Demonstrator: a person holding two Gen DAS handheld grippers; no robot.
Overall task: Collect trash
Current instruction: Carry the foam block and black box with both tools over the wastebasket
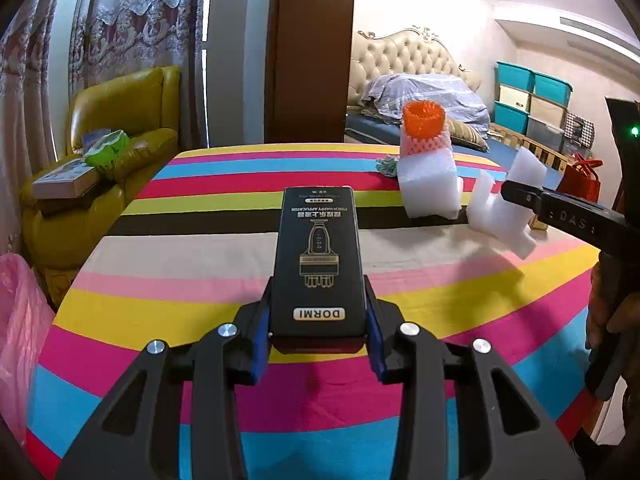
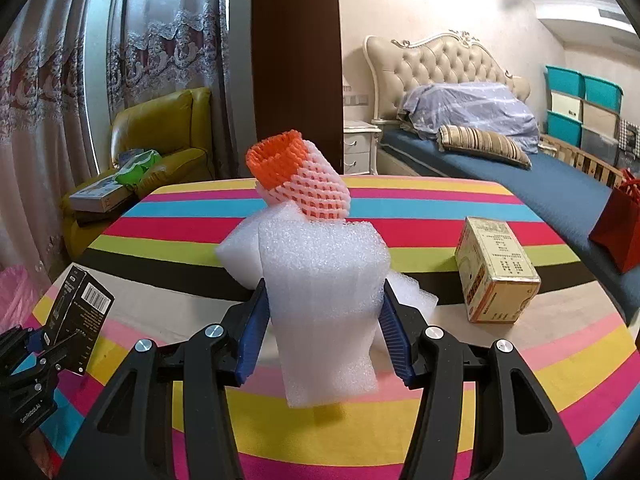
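My left gripper (image 1: 319, 322) is shut on a black DORMI box (image 1: 318, 256) and holds it over the striped table (image 1: 160, 304). The box also shows at the left of the right wrist view (image 2: 78, 316). My right gripper (image 2: 322, 320) is shut on a white foam piece (image 2: 324, 300), also seen in the left wrist view (image 1: 500, 212). Behind it stands a second white foam block (image 1: 428, 188) with an orange and pink foam net sleeve (image 2: 300, 184) resting on top. A beige carton (image 2: 496, 272) lies on the table to the right.
A pink plastic bag (image 1: 20, 332) hangs off the table's left edge. A yellow armchair (image 1: 116, 128) with books and a green pack stands behind on the left. A bed (image 2: 500, 152), storage bins and a red bag (image 2: 620, 232) are at the right.
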